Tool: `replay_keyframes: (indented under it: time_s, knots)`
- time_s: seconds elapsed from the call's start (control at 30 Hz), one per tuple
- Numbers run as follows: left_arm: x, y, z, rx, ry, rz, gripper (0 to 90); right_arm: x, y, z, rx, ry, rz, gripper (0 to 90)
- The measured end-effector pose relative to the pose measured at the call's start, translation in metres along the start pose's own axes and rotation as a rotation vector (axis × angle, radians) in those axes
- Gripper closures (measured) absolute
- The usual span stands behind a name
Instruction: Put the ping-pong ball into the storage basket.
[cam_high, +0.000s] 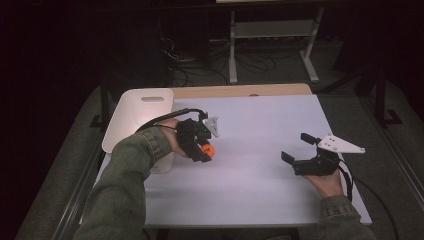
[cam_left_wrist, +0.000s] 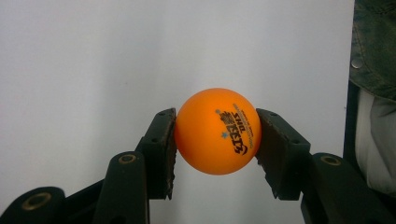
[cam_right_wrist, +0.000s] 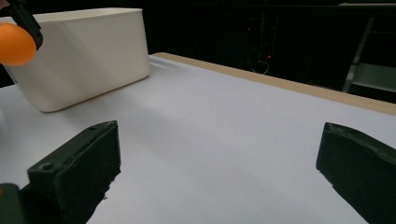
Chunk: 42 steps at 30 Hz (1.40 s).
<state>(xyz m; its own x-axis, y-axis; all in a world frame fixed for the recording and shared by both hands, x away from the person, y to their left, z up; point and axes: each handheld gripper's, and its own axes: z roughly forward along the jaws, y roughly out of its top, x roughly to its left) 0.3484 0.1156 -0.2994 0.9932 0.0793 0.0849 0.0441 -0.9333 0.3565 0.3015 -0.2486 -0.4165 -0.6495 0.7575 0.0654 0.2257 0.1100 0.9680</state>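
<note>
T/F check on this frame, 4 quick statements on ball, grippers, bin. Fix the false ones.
1. The left gripper is shut on the orange ball. True.
2. The right gripper holds a second ball. False: its jaws stand wide apart with nothing between them.
3. The orange ball lies inside the white bin. False: it is clamped between the left gripper's jaws, beside the bin.
4. The white bin sits on the person's left side of the table. True.

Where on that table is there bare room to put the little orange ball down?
The white tabletop lies bare between the left tool, gripping the orange table-tennis ball, and the open right tool. It is crowded only at the left edge, by the white plastic bin.
</note>
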Motion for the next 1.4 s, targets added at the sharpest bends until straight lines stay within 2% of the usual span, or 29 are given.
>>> replay_keyframes:
  time_s: [0.47, 0.7, 0.8, 0.87, 1.13, 1.4]
  knots:
    - [0.002, -0.007, -0.018, 0.009, 0.011, -0.001, 50.9, 0.000, 0.000, 0.000, 0.004, -0.001, -0.002, 0.0]
    - [0.002, -0.006, -0.027, 0.006, 0.018, 0.015, 50.9, 0.000, 0.000, 0.000, 0.006, -0.002, -0.003, 0.0]
    - [0.003, -0.005, -0.031, 0.018, 0.022, 0.021, 50.9, 0.000, 0.000, 0.000, 0.006, -0.002, -0.003, 0.0]
    - [0.003, -0.004, -0.033, 0.020, 0.020, 0.011, 50.9, 0.000, 0.000, 0.000, 0.006, -0.002, -0.002, 0.0]
    - [0.007, -0.004, -0.045, 0.052, 0.005, 0.026, 50.9, 0.000, -0.001, 0.000, 0.008, -0.003, -0.002, 0.0]
    - [0.011, -0.014, -0.054, 0.054, 0.016, 0.012, 51.0, 0.000, -0.001, 0.000, 0.008, -0.003, -0.002, 0.0]
